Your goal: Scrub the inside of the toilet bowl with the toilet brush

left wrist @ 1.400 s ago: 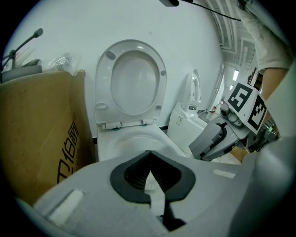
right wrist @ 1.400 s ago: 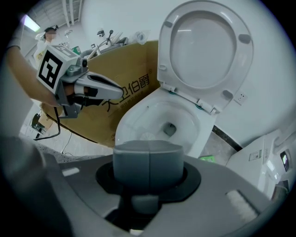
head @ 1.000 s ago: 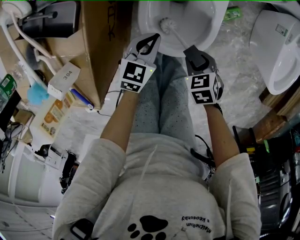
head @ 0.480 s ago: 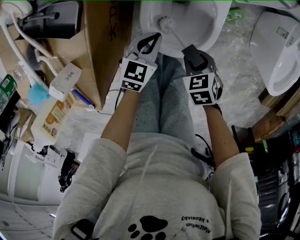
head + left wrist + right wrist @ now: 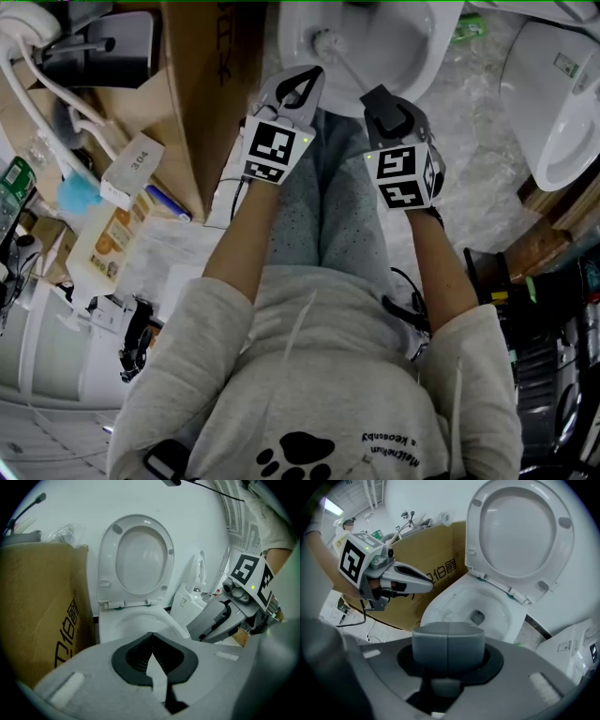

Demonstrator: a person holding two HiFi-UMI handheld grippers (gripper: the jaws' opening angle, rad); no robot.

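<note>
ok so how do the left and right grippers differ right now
The right gripper has its jaws shut on the toilet brush handle; the left gripper has them shut on nothing. The right gripper's brush head sits inside the toilet bowl; the left gripper puts nothing into it. Both point toward the bowl.

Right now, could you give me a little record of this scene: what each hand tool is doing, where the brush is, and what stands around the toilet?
Toilet bowl: white, open, in front of the person
Toilet brush: bristle head down inside the bowl
Right tool: shut on the brush's handle
Left tool: shut, holding nothing, at the bowl's near edge
Seat and lid: raised upright
Cardboard box: beside the toilet, on the person's left
Second toilet: on the person's right
</note>
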